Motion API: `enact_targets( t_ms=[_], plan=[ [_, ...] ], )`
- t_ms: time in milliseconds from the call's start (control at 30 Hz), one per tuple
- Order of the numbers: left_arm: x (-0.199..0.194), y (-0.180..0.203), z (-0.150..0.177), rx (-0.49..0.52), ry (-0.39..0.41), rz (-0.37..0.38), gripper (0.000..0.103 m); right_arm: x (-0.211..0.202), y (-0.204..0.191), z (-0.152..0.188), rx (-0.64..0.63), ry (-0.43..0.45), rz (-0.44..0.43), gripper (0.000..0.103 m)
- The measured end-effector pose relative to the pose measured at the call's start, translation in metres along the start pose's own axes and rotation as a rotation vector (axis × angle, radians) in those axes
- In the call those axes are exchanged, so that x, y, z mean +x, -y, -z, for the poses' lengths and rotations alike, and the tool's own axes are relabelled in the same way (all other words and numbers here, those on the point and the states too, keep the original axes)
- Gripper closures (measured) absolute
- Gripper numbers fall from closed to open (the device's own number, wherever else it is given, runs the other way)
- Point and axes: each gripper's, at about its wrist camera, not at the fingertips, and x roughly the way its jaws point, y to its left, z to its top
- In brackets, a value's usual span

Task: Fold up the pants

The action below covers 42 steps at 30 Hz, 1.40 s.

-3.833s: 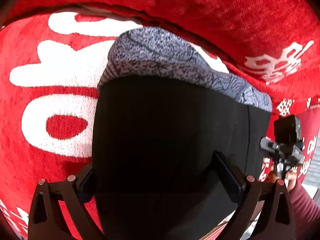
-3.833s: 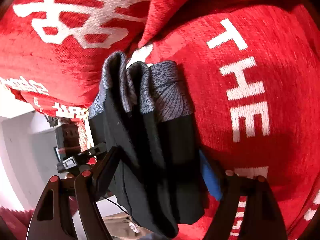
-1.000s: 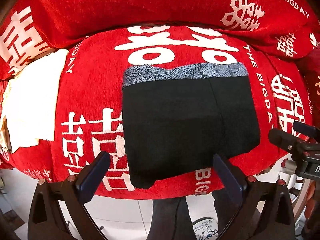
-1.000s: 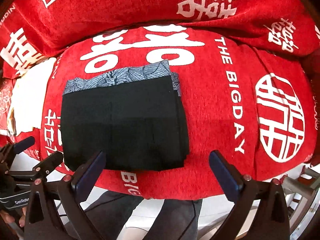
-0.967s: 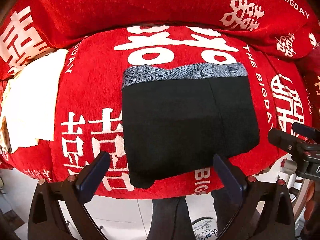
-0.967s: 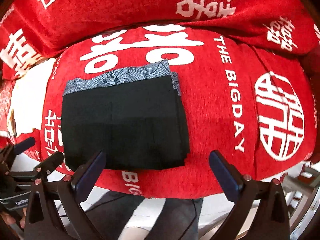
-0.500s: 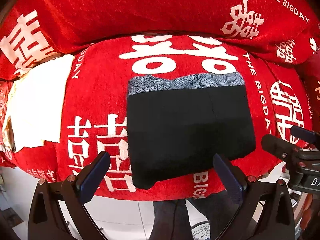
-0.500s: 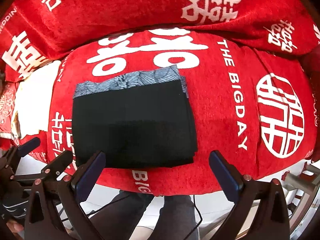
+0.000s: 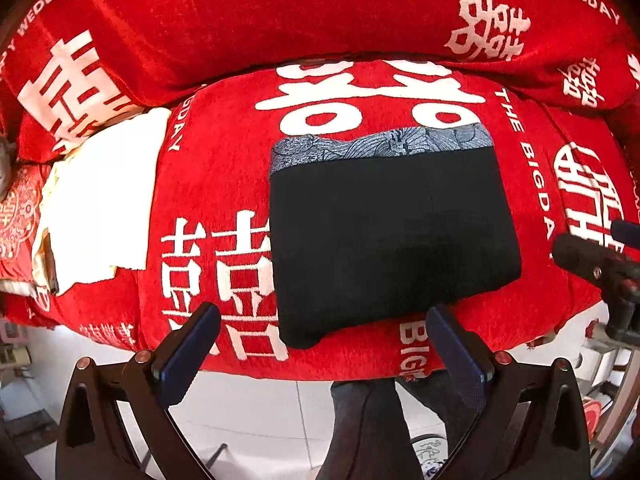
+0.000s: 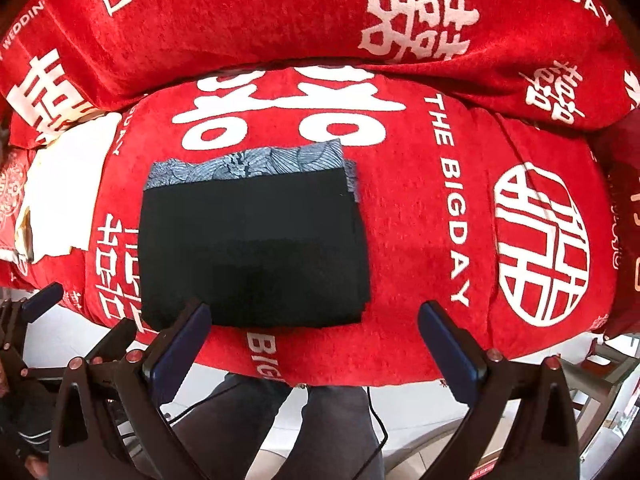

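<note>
Backing off looks like the step now: pants [image 9: 388, 236] lie folded in a neat black rectangle w/ grey patterned waistband at the far edge, on the red cushion [image 9: 224, 168]. Left gripper [image 9: 320, 344] & right gripper [image 10: 312, 340] both spread wide, holding nothing, near the front edge. Prob. best to lift straight away so fingers don't snag the stack's near edge.

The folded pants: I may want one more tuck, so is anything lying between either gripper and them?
Nothing visible. The folded pants lie flat on the red cushion, with both the left gripper and right gripper open just off their near edge. The white cloth lies well aside.
</note>
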Motion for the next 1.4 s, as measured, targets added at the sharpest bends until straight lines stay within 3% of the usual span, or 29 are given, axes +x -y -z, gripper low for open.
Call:
enact_targets(
  t_ms=[300,1400],
  plan=[
    [-0.006,0.007,0.002,0.012,0.014,-0.043,0.0,-0.008,0.005,0.005,-0.017,0.018,-0.003,0.0],
    [-0.014,0.008,0.011,0.007,0.023,-0.016,0.0,-0.017,-0.001,0.015,-0.047,0.062,0.04,0.0]
  ],
)
